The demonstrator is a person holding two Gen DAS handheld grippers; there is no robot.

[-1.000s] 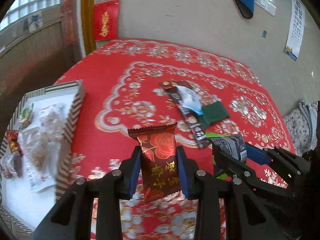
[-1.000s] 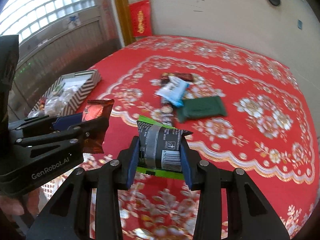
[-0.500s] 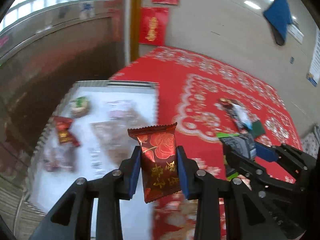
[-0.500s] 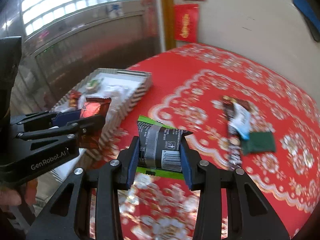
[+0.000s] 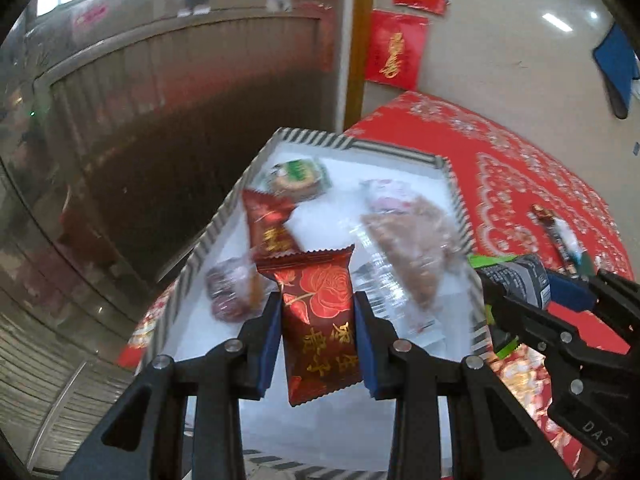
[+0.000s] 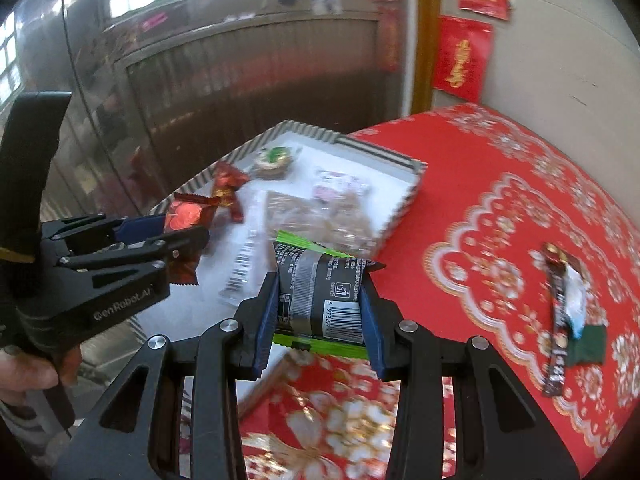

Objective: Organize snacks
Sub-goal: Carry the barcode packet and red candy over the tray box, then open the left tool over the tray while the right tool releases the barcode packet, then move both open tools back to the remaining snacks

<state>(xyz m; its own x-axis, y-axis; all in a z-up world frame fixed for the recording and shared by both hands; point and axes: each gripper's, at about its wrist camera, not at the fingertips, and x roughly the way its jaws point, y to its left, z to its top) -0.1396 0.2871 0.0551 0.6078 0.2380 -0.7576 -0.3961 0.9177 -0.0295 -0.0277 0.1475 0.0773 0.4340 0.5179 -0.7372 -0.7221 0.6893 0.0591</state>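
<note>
1. Your left gripper (image 5: 316, 322) is clamped on a dark red rose-print snack packet (image 5: 318, 320), pads pressing its two long sides, and it hangs over the white floor of the striped-rim tray (image 5: 308, 138).
2. Your right gripper (image 6: 320, 312) is closed on a black packet with a green edge (image 6: 322, 294), taken across its width with the barcode facing the camera. It hovers over the tray's near right corner, where tray meets red tablecloth (image 6: 500, 208).
3. Handling, as a judgement: both are light, sealed foil-type wrappers — slick, soft and easily crushed. Hold them mid-body as you do now rather than by the crimped ends, which would likely slip.
4. The tray already carries a round green-topped snack (image 5: 298, 174), another red packet (image 5: 266, 222), a clear bag of brown pieces (image 5: 412, 240) and a reddish wrapped sweet (image 5: 230, 290). Bare white floor shows mainly near the front, under the left gripper.
5. Edges: the tray sits at the table's edge, with a drop beyond its left rim — release inside the rim. The two grippers are close side by side, so keep them apart.
6. A brown stick packet (image 6: 558, 312), a white-blue wrapper (image 6: 576, 300) and a dark green packet (image 6: 588, 344) lie well apart on the cloth.
</note>
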